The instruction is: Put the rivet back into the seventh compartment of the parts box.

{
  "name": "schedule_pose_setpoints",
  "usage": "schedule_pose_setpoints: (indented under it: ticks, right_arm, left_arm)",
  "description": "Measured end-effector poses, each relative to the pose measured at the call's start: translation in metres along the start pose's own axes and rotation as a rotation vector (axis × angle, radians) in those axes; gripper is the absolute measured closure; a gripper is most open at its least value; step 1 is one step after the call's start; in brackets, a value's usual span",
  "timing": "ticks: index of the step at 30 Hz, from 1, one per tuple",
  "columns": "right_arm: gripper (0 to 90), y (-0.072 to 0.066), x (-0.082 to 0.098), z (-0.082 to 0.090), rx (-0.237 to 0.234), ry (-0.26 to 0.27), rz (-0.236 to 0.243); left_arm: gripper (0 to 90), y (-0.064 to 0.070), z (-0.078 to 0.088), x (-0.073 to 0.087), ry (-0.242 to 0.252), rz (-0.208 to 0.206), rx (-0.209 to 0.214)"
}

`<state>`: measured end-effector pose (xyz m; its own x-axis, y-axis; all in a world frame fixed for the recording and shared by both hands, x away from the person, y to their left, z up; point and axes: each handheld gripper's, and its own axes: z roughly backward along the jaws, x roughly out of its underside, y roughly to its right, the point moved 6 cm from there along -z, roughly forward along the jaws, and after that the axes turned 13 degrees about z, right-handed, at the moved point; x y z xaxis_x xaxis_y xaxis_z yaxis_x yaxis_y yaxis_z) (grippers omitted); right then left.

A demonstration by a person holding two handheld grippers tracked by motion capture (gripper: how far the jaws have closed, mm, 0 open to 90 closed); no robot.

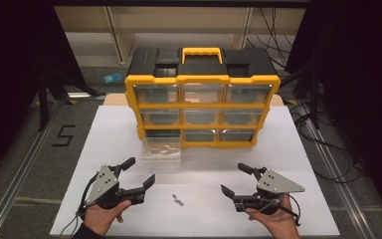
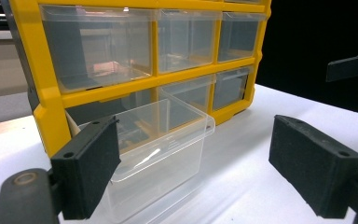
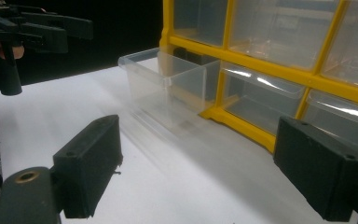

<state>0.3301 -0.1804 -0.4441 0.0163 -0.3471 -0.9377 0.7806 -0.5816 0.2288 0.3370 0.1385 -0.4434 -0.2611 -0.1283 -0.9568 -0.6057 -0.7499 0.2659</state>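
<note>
White table top under yellow-and-black plastic drawer cabinet at the far middle; clear plastic drawer pulled out from bottom-left slot, resting on the table; left gripper and right gripper near the front edge, both jaws spread, empty; small metal bits between them

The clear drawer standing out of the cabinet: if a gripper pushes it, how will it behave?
The clear drawer looks thin and nearly empty, so probably light. On the smooth white table it would likely slide easily. Its thin walls may flex if squeezed.

Yellow/blk organizer, clear drawer
</note>
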Motion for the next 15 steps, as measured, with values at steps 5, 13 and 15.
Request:
schedule_pose_setpoints:
  ticks: [5,13,15]
  right_arm:
    - [16.4,0.0003,-0.0013,-0.0002,0.001,0.0,0.026]
    - [16.4,-0.003,-0.0065,-0.002,-0.026,-0.021,0.045]
    - [16.4,-0.0037,-0.0081,-0.0031,-0.033,-0.033,0.071]
  left_arm:
    - [15.8,-0.0003,-0.0007,-0.0002,0.0,-0.001,0.0]
    - [15.8,-0.0011,-0.0001,-0.0011,0.007,0.008,-0.003]
    - [15.8,-0.001,-0.0004,-0.0008,0.005,0.008,-0.002]
